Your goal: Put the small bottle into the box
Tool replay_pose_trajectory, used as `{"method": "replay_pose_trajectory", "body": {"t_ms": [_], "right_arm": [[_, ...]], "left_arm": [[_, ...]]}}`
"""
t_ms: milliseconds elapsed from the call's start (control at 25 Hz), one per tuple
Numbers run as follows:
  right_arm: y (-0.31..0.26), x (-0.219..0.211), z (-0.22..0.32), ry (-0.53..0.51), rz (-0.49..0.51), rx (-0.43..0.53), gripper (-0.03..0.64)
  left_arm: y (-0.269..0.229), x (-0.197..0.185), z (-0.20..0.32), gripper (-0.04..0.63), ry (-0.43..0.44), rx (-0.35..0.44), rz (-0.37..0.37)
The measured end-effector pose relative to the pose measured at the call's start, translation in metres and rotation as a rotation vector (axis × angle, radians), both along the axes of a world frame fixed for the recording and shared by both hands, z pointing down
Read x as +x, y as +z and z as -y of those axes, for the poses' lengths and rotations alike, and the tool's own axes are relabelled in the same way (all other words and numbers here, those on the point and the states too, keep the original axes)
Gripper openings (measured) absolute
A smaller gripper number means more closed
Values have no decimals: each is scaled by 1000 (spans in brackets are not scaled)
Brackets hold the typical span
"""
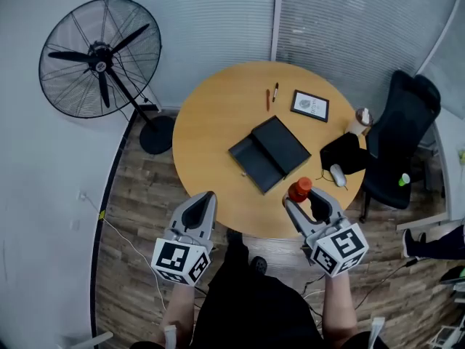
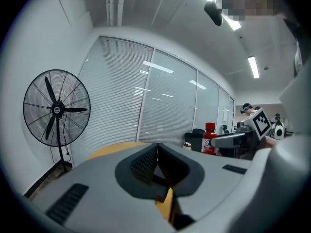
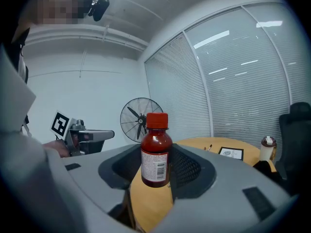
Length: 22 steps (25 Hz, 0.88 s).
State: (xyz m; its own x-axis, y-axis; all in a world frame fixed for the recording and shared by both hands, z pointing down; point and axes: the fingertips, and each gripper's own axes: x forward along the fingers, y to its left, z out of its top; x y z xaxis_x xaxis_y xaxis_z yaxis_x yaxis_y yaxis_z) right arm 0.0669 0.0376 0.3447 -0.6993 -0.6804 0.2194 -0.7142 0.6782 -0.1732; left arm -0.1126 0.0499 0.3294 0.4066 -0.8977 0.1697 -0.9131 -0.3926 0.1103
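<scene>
A small brown bottle (image 1: 299, 190) with a red cap stands upright between the jaws of my right gripper (image 1: 303, 197), which is shut on it just above the round table's near edge. In the right gripper view the bottle (image 3: 155, 149) fills the gap of that gripper (image 3: 154, 155). The black box (image 1: 270, 153) lies open in the middle of the wooden table (image 1: 218, 122), beyond the bottle. My left gripper (image 1: 206, 198) is shut and empty at the table's near-left edge. Its jaws (image 2: 156, 147) meet at the tips, and the bottle (image 2: 209, 139) shows to their right.
Two pens (image 1: 271, 97) and a framed card (image 1: 310, 105) lie at the table's far side. A black pouch (image 1: 341, 153), a white mouse (image 1: 338, 174) and a cup (image 1: 362, 116) sit at the right edge. A black chair (image 1: 399, 137) stands right, a floor fan (image 1: 102, 57) left.
</scene>
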Motion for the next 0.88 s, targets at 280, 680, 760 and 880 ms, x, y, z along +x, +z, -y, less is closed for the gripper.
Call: {"method": "replay_pose_trajectory", "body": {"t_ms": [280,680,760,880], "right_arm": [[8,-13,37,42,-23,-33,204],[33,-42,87,72,-73,-91,204],[39,-47,93,79,-78,-105,204],[48,-54,102,94,-81,-122,204]], "left_arm": [[9,1,42,-3,73,-17,-13],[26,-17,100,-3,134,-40,-47],[29,-19,108,-3,149,-46,-50],[34,-23,121,-3,172,-52,-49]]}}
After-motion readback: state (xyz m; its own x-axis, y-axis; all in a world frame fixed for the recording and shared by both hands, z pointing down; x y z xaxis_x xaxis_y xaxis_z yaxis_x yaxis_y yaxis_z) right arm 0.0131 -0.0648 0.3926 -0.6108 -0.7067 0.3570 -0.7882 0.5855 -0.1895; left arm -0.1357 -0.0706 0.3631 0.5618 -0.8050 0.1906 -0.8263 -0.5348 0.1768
